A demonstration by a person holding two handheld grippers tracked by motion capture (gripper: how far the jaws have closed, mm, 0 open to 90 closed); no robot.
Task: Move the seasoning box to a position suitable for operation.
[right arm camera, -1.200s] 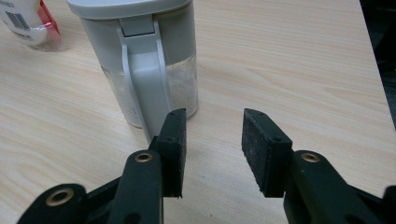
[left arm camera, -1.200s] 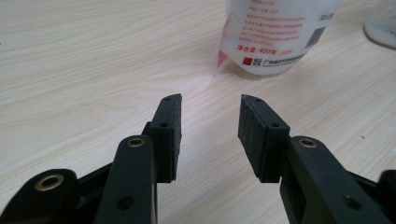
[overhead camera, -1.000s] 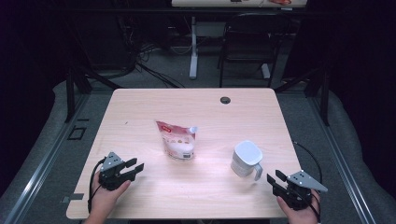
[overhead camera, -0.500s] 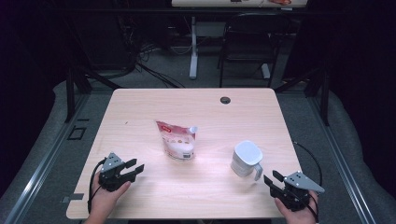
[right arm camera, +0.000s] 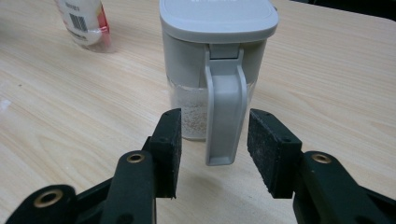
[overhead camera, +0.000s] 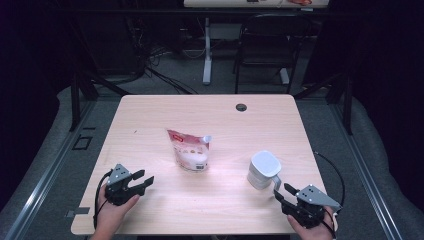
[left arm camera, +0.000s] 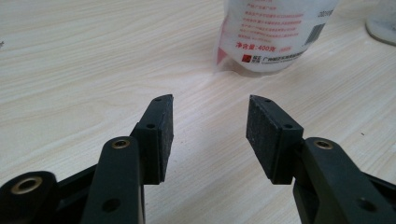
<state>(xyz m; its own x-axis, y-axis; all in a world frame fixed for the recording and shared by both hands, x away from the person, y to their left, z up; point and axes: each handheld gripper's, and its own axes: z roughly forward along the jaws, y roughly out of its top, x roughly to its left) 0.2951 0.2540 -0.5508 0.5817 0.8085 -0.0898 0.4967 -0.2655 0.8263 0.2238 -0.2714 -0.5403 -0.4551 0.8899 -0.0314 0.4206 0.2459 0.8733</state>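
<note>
Right gripper, jaws just spread, should close squarely on the jug's handle; left gripper gapes empty.

So both sets of fingers have just been opening up. The left black two-jaw gripper, lower left of the high view, now gapes wider with only bare counter between. The right black gripper, lower right, spread too and nudged slightly toward the grey lidded plastic jug, its handle between the fingers, untouched.
</note>
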